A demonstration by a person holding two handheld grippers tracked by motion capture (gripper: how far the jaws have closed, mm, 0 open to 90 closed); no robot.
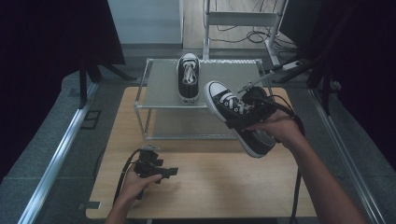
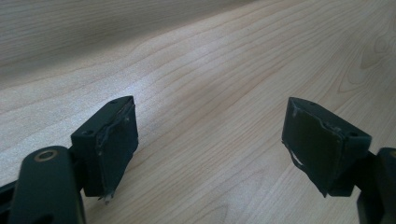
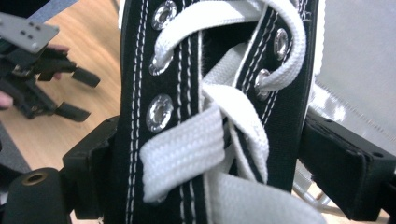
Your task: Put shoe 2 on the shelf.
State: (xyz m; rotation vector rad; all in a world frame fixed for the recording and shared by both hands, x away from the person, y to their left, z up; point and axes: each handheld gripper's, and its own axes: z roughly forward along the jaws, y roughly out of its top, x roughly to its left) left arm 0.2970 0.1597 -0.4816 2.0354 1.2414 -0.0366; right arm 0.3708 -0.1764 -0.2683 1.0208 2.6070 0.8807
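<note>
A black-and-white canvas sneaker stands on the top shelf of a metal rack, toe toward me. My right gripper holds a matching second sneaker in the air at the rack's front right corner, toe raised up and to the left. In the right gripper view the jaws of my right gripper press on both sides of the sneaker's laced upper. My left gripper rests low at the table's front left. It is open, with bare wood between its pads.
The rack stands at the back of the wooden table. The left gripper also shows far off in the right gripper view. Black curtains hang on both sides. A metal frame and cables lie on the floor behind.
</note>
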